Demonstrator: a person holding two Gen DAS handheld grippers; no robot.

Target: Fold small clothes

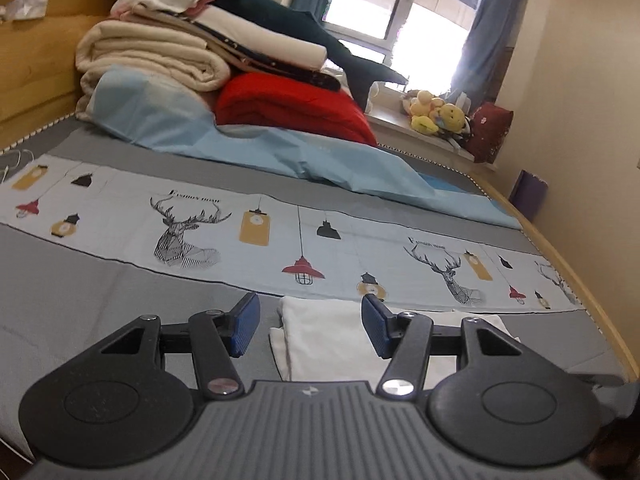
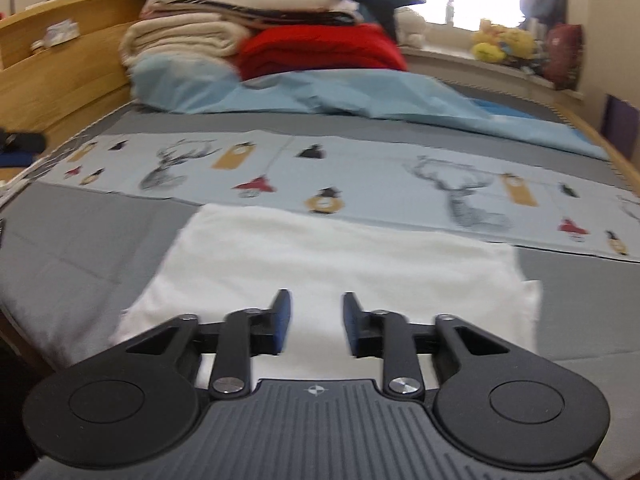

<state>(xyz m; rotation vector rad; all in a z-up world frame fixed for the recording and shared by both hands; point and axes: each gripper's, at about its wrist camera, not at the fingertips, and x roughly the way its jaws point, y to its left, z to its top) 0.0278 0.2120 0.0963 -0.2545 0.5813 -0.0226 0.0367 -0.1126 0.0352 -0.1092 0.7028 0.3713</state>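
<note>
Left tool [image 1: 310, 330] hangs with jaws apart, empty, over the folded white garment [image 1: 328, 344] on the bed [image 1: 100, 288]; right tool [image 2: 316, 322] also parted, gripping nothing.

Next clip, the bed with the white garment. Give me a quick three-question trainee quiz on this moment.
1. True or false: the left gripper is clamped on the white garment.
2. Which folded item lies beside the cream blanket? A red blanket; B green towel; C black coat.
3. What animal is printed on the patterned cloth strip?

Key: 1 false, both grippers' jaws hold nothing; 2 A; 3 deer.
</note>
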